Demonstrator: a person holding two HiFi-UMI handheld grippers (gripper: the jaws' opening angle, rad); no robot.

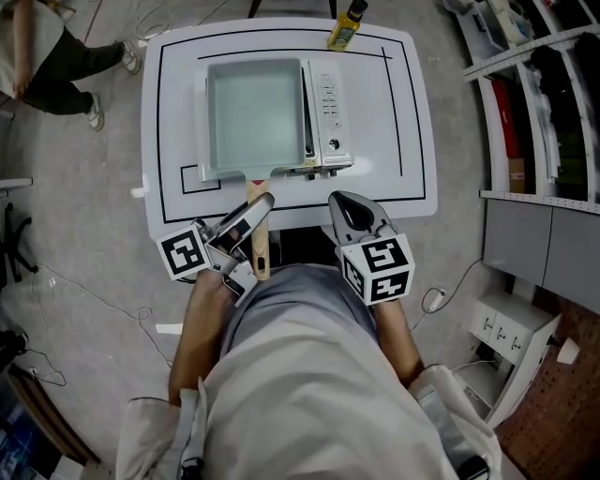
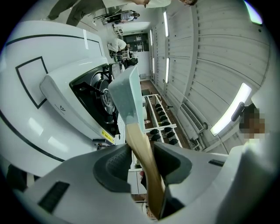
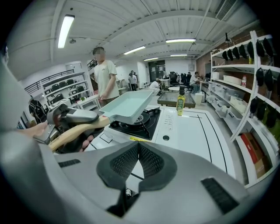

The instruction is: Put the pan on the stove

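Holding: the left gripper (image 1: pixel 255 211) has its fingers (image 2: pixel 173 159) clamped on the wooden handle (image 1: pixel 261 258) of the pan (image 1: pixel 255 117), parted only by the handle's thickness.
Pan: pale green and square, it sits directly over the burner of the stove (image 1: pixel 328 117). In the right gripper view its base looks raised just clear of the grate, with the far end tipped up a little.
Handle: it sticks out past the stove's front edge, toward the person.
Right gripper (image 1: pixel 349 202): the fingers are pressed together with nothing between them. It is just in front of the stove's front right corner, angled down, beside the left gripper but apart from it.
Stove: it stands on the white counter (image 1: pixel 394 187), with its knob and button panel to the right of the pan.
Bottle (image 1: pixel 346 26): it stands upright behind the stove, at the counter's far edge.
Bystander (image 1: pixel 47 66): on the floor, well to the left of the stove.
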